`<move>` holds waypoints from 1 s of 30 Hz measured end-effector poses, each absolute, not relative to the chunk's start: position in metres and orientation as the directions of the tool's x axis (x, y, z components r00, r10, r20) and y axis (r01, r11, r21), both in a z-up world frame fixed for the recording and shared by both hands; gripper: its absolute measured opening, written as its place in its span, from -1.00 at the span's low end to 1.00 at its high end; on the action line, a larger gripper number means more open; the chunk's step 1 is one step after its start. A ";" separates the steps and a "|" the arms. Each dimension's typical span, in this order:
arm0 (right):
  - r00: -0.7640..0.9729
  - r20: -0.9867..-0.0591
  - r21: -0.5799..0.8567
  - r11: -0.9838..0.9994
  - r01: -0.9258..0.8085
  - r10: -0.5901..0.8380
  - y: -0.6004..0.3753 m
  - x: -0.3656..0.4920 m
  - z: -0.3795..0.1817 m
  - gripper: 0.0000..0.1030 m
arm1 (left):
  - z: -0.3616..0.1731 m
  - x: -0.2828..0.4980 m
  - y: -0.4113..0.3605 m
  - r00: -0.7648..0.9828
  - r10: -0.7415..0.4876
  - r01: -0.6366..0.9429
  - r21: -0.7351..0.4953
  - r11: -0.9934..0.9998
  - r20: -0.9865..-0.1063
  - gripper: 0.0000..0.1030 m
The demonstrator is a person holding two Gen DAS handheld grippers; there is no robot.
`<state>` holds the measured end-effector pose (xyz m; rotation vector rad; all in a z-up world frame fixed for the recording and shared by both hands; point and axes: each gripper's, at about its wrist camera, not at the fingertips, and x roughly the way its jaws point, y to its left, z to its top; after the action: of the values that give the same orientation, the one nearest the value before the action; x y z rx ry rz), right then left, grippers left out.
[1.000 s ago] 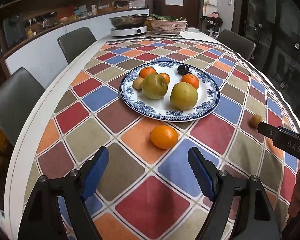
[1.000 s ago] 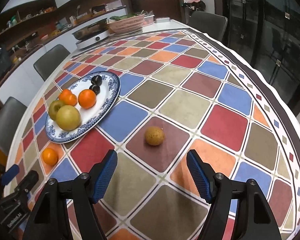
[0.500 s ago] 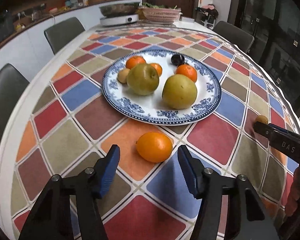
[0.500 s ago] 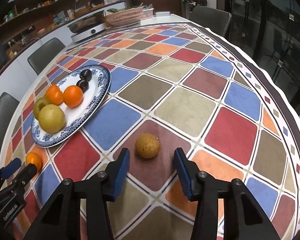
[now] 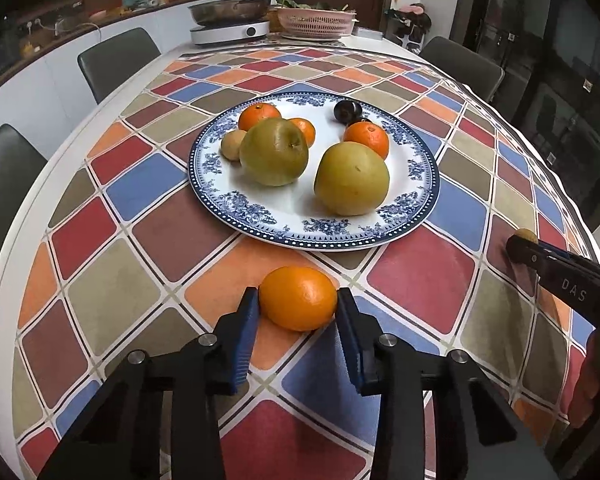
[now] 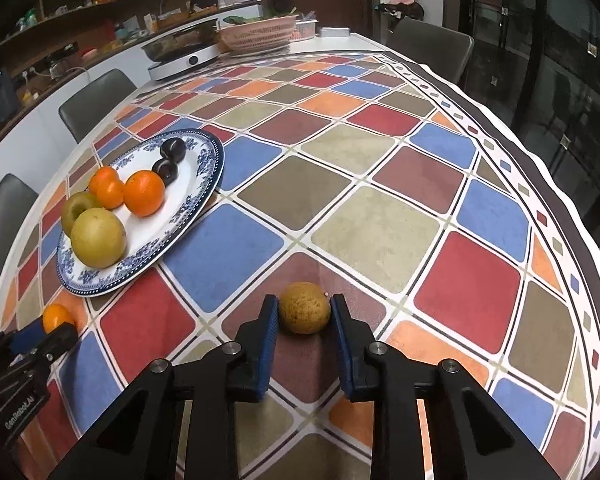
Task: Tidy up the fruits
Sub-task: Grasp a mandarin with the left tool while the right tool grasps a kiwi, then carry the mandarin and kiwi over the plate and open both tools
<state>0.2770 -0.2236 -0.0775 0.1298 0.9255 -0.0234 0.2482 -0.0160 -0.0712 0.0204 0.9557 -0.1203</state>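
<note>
A blue-and-white plate [image 5: 416, 216] [image 6: 204, 196] on the checked tablecloth holds two green pears, several oranges, a small brown fruit and dark plums. A loose orange [image 5: 298, 298] [image 6: 56, 317] lies on the cloth just in front of the plate. My left gripper [image 5: 298, 304] has its blue pads closed against both sides of this orange. A small brown fruit [image 6: 305, 313] [image 5: 526, 235] lies to the plate's right. My right gripper [image 6: 305, 312] has its pads against both sides of it. Both fruits still rest on the cloth.
An induction cooker with a pan [image 5: 230, 20] and a pink basket [image 5: 316, 20] stand at the table's far end. Grey chairs [image 5: 118, 60] surround the table. The table edge [image 6: 572, 208] curves close on the right.
Both grippers moved forward and down and closed their jaws from wide open: the left around the loose orange, the right around the small brown fruit.
</note>
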 end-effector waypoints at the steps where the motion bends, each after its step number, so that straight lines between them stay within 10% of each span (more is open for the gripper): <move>1: 0.602 -0.797 0.108 0.991 0.074 0.042 -0.224 0.276 -0.077 -0.48 | -0.070 0.247 -0.016 0.574 -0.098 0.116 -0.037 0.993 -0.813 -0.26; 30: 0.690 -0.659 0.203 0.954 -0.221 0.300 -0.179 0.233 0.005 -0.48 | 0.010 0.214 -0.012 0.699 -0.163 0.189 -0.039 0.981 -0.696 -0.26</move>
<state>0.2334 -0.1787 0.0053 0.1103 0.7554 0.2923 0.2138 -0.0117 0.0101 0.0362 0.7724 -0.1963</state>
